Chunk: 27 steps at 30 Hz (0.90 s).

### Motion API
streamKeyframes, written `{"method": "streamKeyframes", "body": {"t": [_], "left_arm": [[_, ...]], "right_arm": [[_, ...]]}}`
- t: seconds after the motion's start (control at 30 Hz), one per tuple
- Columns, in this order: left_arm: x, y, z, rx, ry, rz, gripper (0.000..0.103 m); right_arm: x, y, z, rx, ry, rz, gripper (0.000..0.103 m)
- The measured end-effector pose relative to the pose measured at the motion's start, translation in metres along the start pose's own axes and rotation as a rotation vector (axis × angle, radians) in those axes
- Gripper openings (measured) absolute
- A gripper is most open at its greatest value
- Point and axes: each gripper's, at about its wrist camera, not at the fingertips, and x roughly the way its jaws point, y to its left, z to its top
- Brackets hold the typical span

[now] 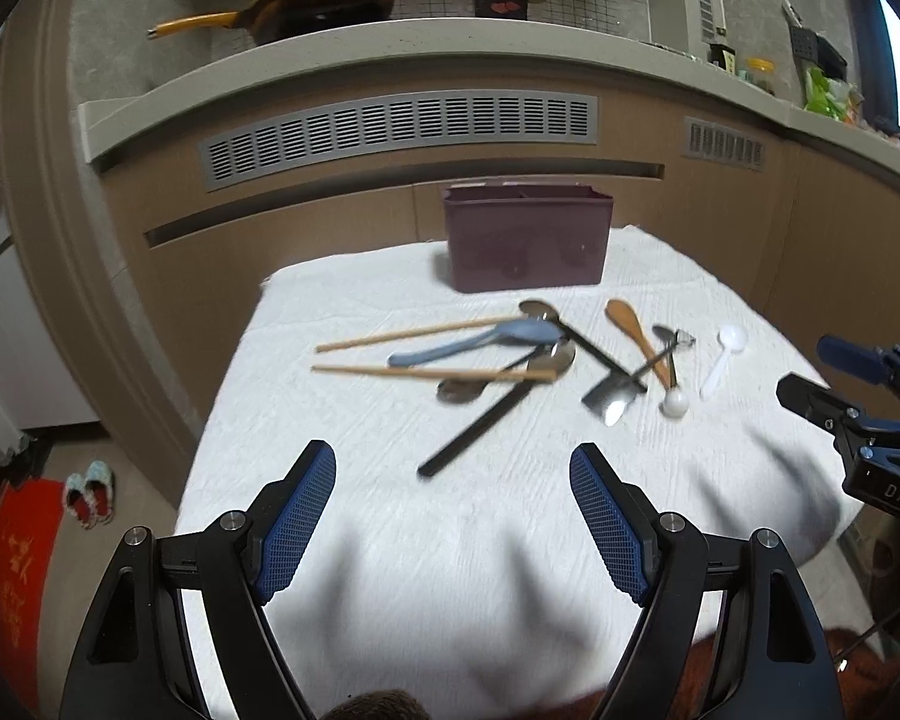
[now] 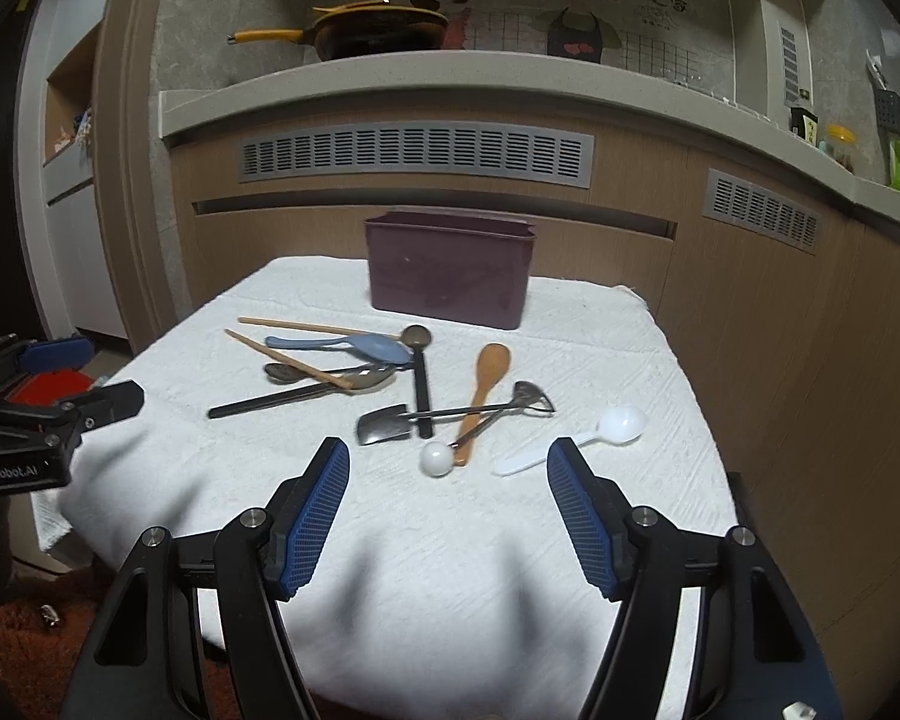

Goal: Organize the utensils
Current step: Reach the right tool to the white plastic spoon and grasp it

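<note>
Both hand-held grippers hover over the near edge of the tabletop (image 2: 570, 570), which is draped in a white cloth — the left hand-held gripper (image 1: 453, 483) with its blue-padded fingers spread wide and holding nothing, the right hand-held gripper (image 2: 448, 474) likewise apart and bare. Ahead of them lies a loose scatter of utensils: two wooden chopsticks (image 2: 288, 354) crossing a blue spoon (image 2: 354, 345), a black-handled spoon (image 2: 419, 360), a wooden spoon (image 2: 486, 384), a small metal shovel-shaped spoon (image 2: 384, 423), and a white plastic scoop (image 2: 594, 429) off to the right, apart from the rest. A dark purple bin (image 2: 450, 267) stands upright at the far side of the cloth, behind the utensils — none of them touching it.
</note>
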Motion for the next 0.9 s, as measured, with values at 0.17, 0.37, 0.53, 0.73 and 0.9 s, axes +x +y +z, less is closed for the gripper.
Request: {"method": "streamKeyframes", "body": {"t": [0.17,0.37,0.53,0.73,0.9], "left_arm": [[0.034,0.001,0.034,-0.054,0.003,-0.133,0.081],[0.085,-0.027,0.052,0.070,0.095,-0.224,0.081],[0.097,-0.018,0.054,0.049,0.075,-0.187,0.081],[0.113,0.021,0.055,-0.063,0.082,-0.122,0.081],[0.120,0.041,0.058,-0.099,0.080,-0.106,0.081]], "right_arm": [[0.034,-0.030,0.010,0.029,0.127,0.003,0.063],[0.065,-0.053,0.011,0.045,0.224,-0.009,0.058],[0.089,-0.076,0.008,0.112,0.288,0.010,0.050],[0.140,-0.111,0.009,0.351,0.393,-0.043,0.047],[0.177,-0.095,0.031,0.290,0.391,-0.119,0.047]]}}
